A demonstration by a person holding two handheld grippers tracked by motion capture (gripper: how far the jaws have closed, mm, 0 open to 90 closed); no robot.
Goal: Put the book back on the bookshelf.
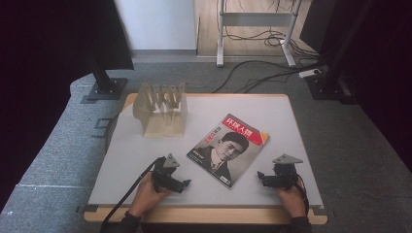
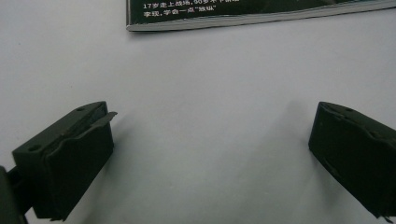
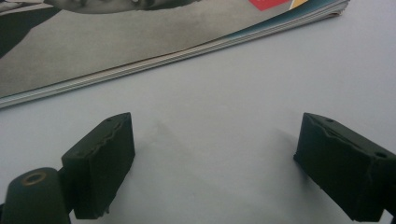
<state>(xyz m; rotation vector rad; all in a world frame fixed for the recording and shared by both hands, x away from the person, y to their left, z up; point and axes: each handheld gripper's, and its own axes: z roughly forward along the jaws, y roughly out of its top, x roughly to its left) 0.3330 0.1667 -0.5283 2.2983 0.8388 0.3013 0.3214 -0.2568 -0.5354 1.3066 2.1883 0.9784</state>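
Your left gripper point(image 1: 187, 184) sat released at the table's point(image 1: 272, 104) near edge, nothing between its jaws, with the magazine's point(image 1: 228, 150) near corner just ahead of it and to its right. The rack point(image 1: 161, 109) stood farther back, well apart from both hands. The magazine lay flat mid-table, its long axis running diagonally from near-left to far-right. Your right gripper point(image 1: 261, 175) was released too, empty, facing the magazine's right long edge (it looked about as near as the left). In both gripper views the cover was cut off at the top; its small print was hard to read.
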